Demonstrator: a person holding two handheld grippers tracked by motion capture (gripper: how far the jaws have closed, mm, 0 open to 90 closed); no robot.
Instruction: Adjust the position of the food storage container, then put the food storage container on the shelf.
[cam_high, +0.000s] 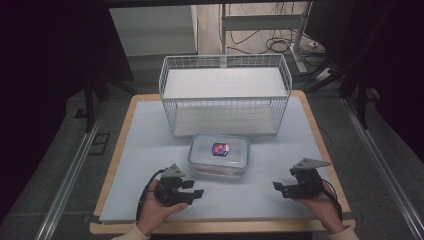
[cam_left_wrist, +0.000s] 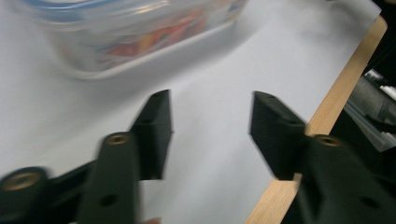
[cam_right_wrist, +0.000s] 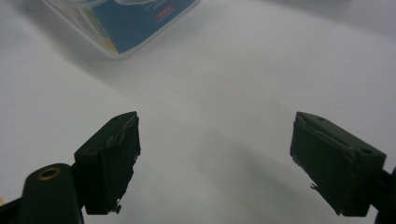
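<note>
A clear lidded food box (cam_high: 219, 155) is seen lying flat on the pale surface (cam_high: 280, 165), just in front of a white wire basket (cam_high: 225, 95) and roughly midway between the two hands, so that it can be approached from either side. The left gripper (cam_high: 192, 189) is held low, near the box's near left corner, with its fingers (cam_left_wrist: 154, 128) spread apart and nothing between them; the right gripper (cam_high: 280, 187) is held farther off at the box's right, its fingers (cam_right_wrist: 112, 158) also parted wide and empty. Both are turned inward toward the box, which is judged to suit a two-sided grasp. The overall layout, the basket and the forearms are given by the high view. From the left gripper view the coloured contents behind the box's side wall (cam_left_wrist: 140, 37) and the wooden edge (cam_left_wrist: 341, 84) of the surface can be made out, though blurred; in the right gripper view a blue label on the box (cam_right_wrist: 140, 23) is shown
</note>
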